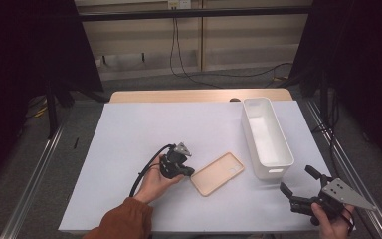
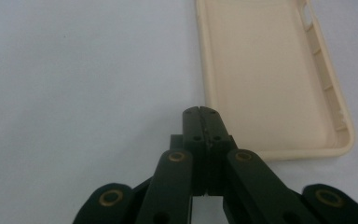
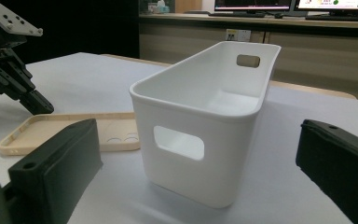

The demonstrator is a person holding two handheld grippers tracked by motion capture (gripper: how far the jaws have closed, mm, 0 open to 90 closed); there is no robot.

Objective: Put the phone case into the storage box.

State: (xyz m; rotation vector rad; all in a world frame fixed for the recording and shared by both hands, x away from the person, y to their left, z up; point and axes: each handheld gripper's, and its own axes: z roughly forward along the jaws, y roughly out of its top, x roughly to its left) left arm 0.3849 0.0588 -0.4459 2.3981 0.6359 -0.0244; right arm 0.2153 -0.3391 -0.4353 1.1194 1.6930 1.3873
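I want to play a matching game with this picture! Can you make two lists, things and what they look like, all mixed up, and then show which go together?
Things:
1. phone case
2. white bin
3. left hand-held gripper
4. right hand-held gripper

Looks:
A. jaws wide open
B. lying flat, beige, hollow side up
C. jaws shut, beside the case's edge
D. tall, empty, with handle holes

Pairs: 1-B, 2-D, 3-C, 4-A

One beige phone case [image 1: 217, 174], lying open side up. One white plastic bin [image 1: 266, 137] with a handle cutout at each end, two cutouts in all. Two handheld grippers: left gripper [image 1: 185, 172] and right gripper [image 1: 298, 182]. One white sheet [image 1: 129, 134] over one wooden table [image 1: 179, 95]. Two hands.
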